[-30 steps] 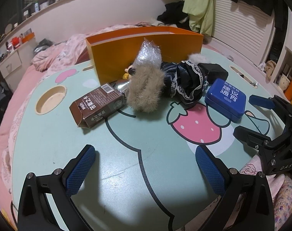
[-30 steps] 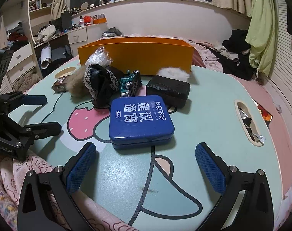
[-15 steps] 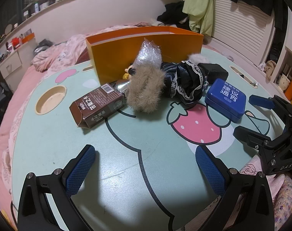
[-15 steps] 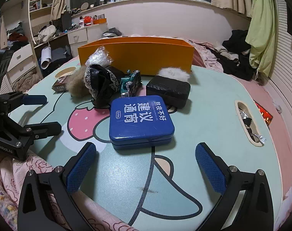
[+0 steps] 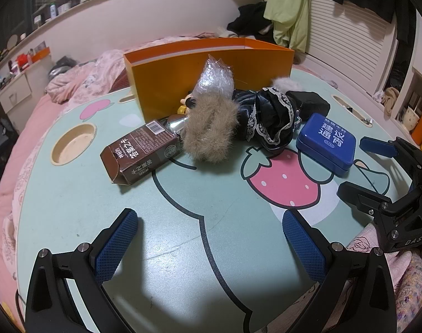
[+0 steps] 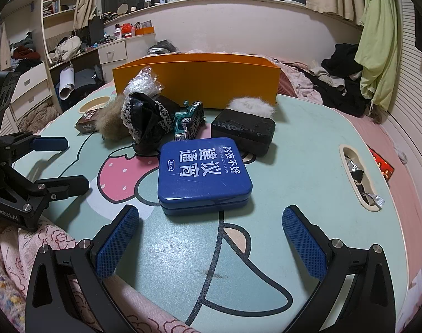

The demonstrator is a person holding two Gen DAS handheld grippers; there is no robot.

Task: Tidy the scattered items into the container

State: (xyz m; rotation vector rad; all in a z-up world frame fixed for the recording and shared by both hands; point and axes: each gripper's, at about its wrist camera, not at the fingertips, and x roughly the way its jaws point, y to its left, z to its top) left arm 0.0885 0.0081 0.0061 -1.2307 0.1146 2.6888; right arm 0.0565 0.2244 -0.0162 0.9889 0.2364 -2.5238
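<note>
Nothing has yet been placed in the orange container (image 6: 195,82), which stands at the far edge of the desk (image 6: 308,149) with the clutter heaped against its front wall. Both the left gripper (image 5: 211,247) and the right gripper (image 6: 211,242) are held wide open and empty above the near edge. The blue tin (image 6: 204,174), nearest the right gripper, is probably best taken first: its flat sides should be squarely straddled, then it should be lifted clear over the container wall.

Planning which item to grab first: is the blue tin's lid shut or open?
Shut. The blue tin lies flat on the table, lid seated evenly on its base all along the visible seam.
</note>
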